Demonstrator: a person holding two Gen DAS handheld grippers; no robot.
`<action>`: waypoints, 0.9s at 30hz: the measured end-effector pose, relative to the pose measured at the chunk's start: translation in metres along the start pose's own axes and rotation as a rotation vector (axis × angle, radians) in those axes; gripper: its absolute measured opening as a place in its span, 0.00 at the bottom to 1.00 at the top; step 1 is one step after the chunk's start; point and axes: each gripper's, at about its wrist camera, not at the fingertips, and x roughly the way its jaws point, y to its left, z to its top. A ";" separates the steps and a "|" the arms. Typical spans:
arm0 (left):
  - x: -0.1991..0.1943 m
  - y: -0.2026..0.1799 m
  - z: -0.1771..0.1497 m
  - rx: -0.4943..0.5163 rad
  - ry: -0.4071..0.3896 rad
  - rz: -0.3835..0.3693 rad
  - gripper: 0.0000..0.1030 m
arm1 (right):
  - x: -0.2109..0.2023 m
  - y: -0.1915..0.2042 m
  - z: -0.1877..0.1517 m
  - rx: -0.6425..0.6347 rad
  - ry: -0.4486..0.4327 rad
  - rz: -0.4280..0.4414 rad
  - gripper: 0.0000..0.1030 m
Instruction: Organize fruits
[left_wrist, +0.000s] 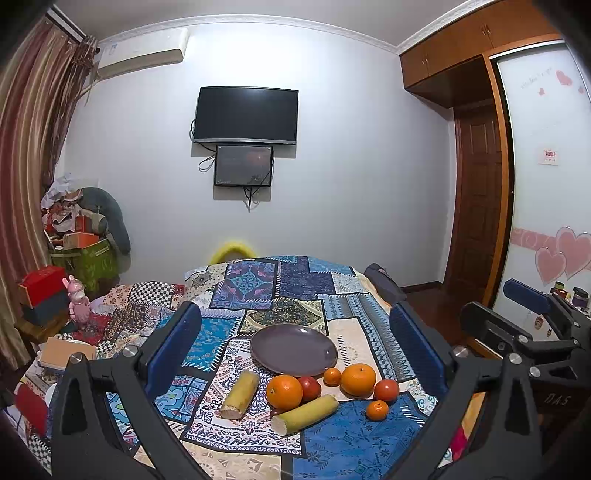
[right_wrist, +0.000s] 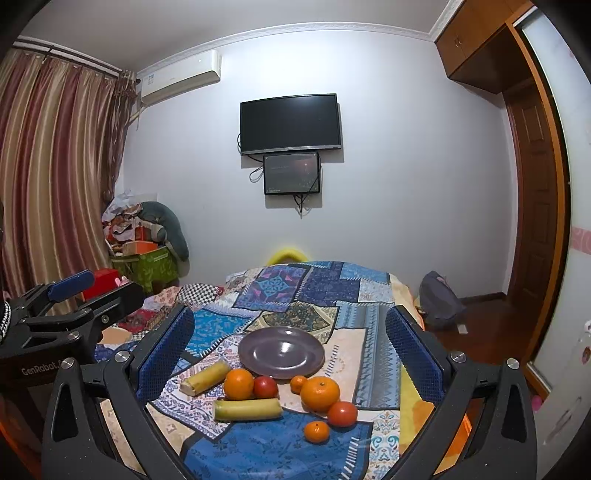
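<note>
An empty purple plate lies on a patchwork cloth. In front of it lie two oranges, two small mandarins, two red tomatoes and two yellow-green cane pieces. The same group shows in the right wrist view, with an orange and a cane piece. My left gripper is open and empty, held above and short of the fruit. My right gripper is also open and empty, beside the left one.
The patchwork cloth covers a bed that runs toward the far wall. Boxes and a pink toy sit at the left. A dark bag lies on the wooden floor at the right, near a wardrobe.
</note>
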 end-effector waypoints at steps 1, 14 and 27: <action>0.000 0.000 0.000 0.000 0.000 0.000 1.00 | 0.000 0.000 0.000 0.001 -0.001 -0.001 1.00; -0.002 -0.001 0.001 0.001 -0.006 -0.001 1.00 | 0.000 -0.001 0.004 -0.002 -0.006 0.002 1.00; -0.004 -0.001 0.003 0.000 -0.008 0.008 1.00 | -0.001 -0.001 0.003 -0.003 -0.017 -0.001 1.00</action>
